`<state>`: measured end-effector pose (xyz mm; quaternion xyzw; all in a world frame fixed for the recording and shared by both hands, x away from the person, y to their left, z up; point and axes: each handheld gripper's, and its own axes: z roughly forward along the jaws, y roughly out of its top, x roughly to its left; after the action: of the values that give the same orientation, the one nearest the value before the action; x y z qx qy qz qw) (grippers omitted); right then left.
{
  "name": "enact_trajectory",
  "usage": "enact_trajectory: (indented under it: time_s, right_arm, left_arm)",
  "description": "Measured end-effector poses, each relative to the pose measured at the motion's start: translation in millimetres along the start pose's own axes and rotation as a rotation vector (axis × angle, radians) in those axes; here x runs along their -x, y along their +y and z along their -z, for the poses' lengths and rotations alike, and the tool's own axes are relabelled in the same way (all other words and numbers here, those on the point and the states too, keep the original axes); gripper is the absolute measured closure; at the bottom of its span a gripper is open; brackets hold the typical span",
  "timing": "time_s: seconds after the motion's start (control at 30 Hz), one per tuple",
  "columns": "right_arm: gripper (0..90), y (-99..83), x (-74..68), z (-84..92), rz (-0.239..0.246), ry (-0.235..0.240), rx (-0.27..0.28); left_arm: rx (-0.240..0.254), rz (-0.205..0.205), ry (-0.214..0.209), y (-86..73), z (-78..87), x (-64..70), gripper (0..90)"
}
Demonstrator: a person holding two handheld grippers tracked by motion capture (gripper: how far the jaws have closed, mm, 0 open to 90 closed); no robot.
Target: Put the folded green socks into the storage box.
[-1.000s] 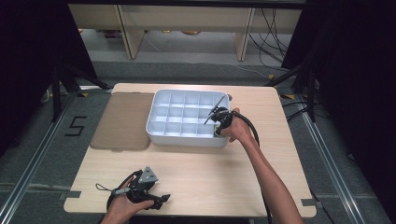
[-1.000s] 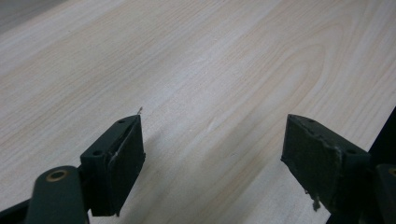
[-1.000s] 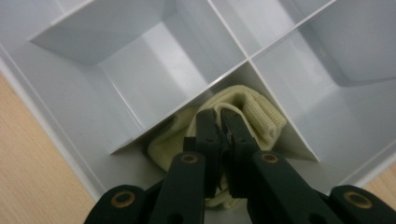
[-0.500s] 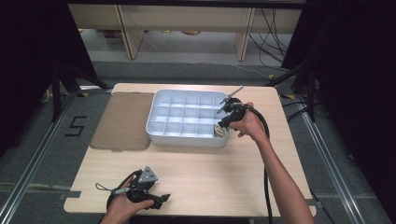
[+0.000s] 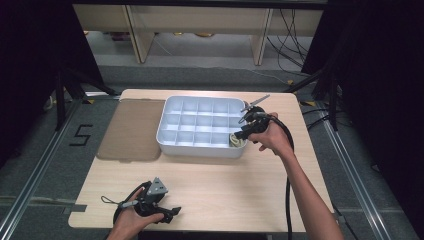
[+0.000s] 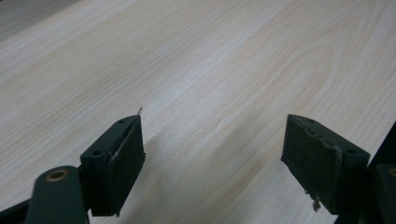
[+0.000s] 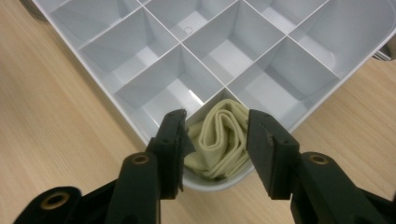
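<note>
Now | right gripper (image 7: 215,144) half-open, jaws just been opening, above folded cloth (image 7: 219,140) in corner cell of tray (image 5: 200,145) | left gripper (image 6: 212,158) wide, empty | risk: cloth springs up, snags jaw, lifts out

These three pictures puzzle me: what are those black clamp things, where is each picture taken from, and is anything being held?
No robot here: a person holds a hand tool with two black jaws in each hand. The high view looks down on the wooden table. The left gripper rests near the front edge, jaws wide apart over bare wood. The right gripper hovers at the corner of a white divided tray. The other two pictures come from cameras riding on the grippers. In the right gripper view a folded cream cloth lies in the tray's corner compartment; the jaws have just been opening and no longer pinch it. A brown mat lies beside the tray.
</note>
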<state>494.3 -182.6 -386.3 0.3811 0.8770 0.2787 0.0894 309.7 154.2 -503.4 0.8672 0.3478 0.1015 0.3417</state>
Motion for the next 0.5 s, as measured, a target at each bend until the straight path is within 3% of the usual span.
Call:
enact_trajectory:
  time_s: [0.07,0.13,0.23,0.33,0.43,0.5]
  right_arm:
    - [54.9,-3.0,-1.0,3.8,-0.005,-0.001,0.017]
    - [53.2,-6.5,-1.5,6.5,-0.011,0.015,0.052]
    - [51.7,-11.9,-2.9,8.2,-0.033,0.029,0.096]
    - [48.7,-17.3,-2.6,12.2,-0.031,0.035,0.116]
    - [46.5,-22.7,-4.7,15.0,-0.013,0.014,0.137]
    - [46.0,-25.5,-7.3,17.7,-0.032,0.034,0.141]
  left_arm:
    - [0.005,0.016,-0.008,-0.4,-0.4,1.3,19.8]
    - [0.005,-0.007,0.009,0.0,-0.7,-0.2,19.8]
    - [0.006,-0.001,0.009,-0.1,-1.0,0.1,19.8]
    - [0.008,0.037,0.010,-0.9,-1.4,2.1,19.8]
    - [0.005,0.005,0.009,-0.4,-1.3,0.5,19.8]
    - [0.005,-0.001,0.012,-0.3,-1.5,0.3,19.8]
